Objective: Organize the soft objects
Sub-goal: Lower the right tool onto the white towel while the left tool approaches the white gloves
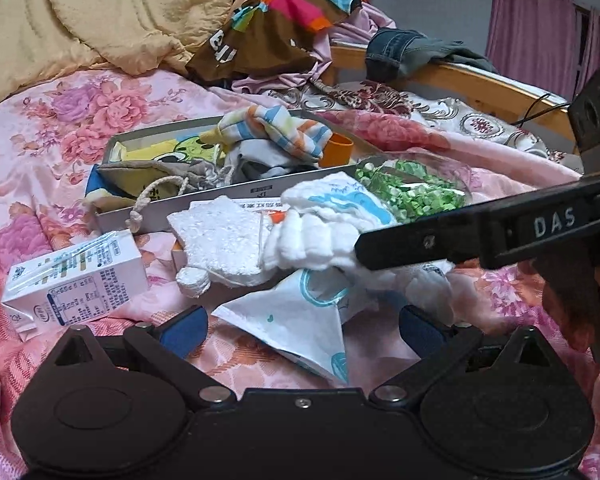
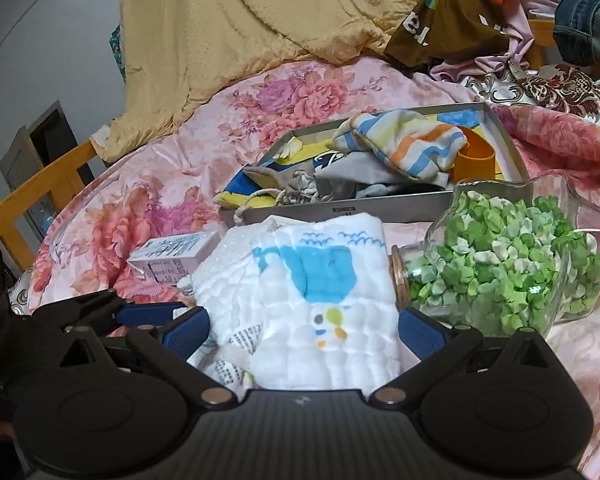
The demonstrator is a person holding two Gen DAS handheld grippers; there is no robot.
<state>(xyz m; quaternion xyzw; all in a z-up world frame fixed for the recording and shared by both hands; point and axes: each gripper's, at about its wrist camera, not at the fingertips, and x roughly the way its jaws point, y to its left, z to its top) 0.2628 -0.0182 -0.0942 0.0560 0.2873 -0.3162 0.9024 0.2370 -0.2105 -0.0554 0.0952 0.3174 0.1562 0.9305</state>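
Raised "DAS" lettering is showing on the right gripper (image 1: 364, 248) at 3 o'clock, jaws wide around the whale-print white cloth (image 2: 320, 300) lying on the floral bedspread (image 1: 60, 128); left gripper (image 1: 300, 326) is gaping empty.

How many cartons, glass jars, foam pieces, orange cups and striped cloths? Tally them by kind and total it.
Cartons: 1
Glass jars: 1
Foam pieces: 1
Orange cups: 1
Striped cloths: 1
Total: 5
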